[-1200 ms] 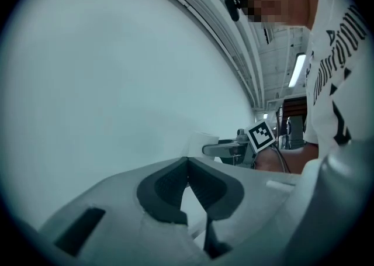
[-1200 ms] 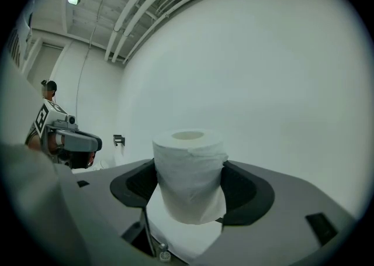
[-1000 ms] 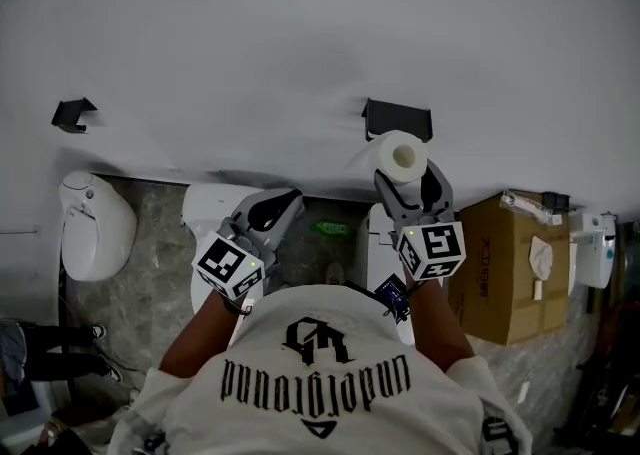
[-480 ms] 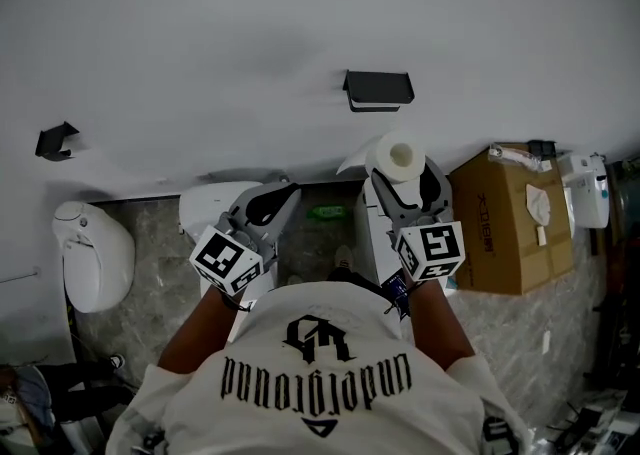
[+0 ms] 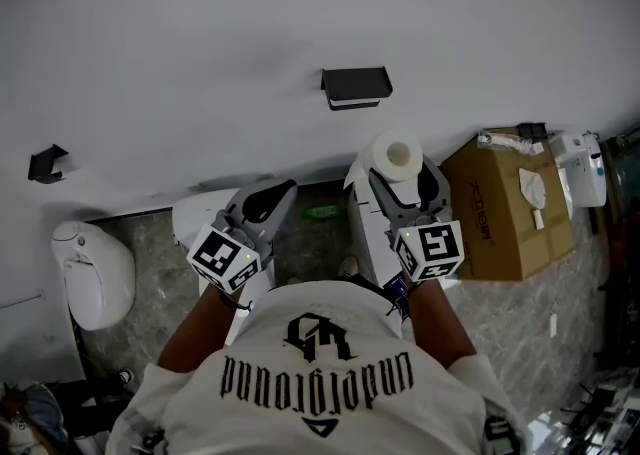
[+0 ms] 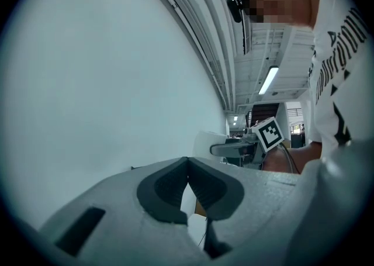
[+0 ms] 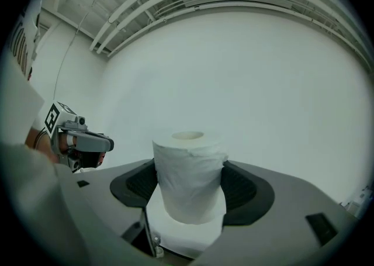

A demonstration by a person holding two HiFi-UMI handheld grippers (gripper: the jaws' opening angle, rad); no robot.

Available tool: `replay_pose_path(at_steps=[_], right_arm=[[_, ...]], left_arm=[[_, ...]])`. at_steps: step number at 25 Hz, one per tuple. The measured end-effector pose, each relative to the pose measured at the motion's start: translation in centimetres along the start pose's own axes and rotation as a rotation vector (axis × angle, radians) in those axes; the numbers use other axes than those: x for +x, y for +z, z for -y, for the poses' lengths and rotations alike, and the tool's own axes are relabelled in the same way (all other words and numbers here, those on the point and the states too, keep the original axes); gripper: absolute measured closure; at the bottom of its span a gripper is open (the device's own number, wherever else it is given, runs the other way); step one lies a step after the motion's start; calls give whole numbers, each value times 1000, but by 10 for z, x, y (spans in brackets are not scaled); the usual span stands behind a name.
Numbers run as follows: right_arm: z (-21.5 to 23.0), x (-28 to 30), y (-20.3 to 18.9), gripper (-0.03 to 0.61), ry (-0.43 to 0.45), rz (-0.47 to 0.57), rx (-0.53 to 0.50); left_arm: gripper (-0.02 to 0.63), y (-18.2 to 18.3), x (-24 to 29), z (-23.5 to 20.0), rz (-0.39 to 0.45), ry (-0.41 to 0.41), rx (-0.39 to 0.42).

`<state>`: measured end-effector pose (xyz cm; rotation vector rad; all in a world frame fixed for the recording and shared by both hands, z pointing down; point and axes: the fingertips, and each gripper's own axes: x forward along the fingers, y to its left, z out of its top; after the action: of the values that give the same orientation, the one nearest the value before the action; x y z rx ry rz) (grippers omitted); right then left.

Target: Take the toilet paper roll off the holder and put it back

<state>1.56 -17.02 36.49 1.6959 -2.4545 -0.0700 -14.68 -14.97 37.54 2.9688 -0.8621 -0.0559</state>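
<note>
White toilet paper roll (image 7: 188, 165) pinched by right gripper (image 7: 190, 192), clear of black wall holder (image 5: 355, 88). Left gripper (image 6: 187, 186) pressed together, empty. Removal judged done; re-seating on holder called for.

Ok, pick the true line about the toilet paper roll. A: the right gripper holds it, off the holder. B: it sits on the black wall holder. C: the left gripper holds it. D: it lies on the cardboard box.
A: the toilet paper roll stands clamped between the right gripper jaws, apart from the black holder on the wall.
</note>
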Motion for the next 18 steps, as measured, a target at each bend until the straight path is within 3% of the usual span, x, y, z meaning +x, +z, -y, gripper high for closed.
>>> replay_pose_path(at_steps=[18], right_arm=[[114, 27, -16, 244, 84, 15, 4]], left_arm=[[600, -3, 111, -4, -1, 111, 4]])
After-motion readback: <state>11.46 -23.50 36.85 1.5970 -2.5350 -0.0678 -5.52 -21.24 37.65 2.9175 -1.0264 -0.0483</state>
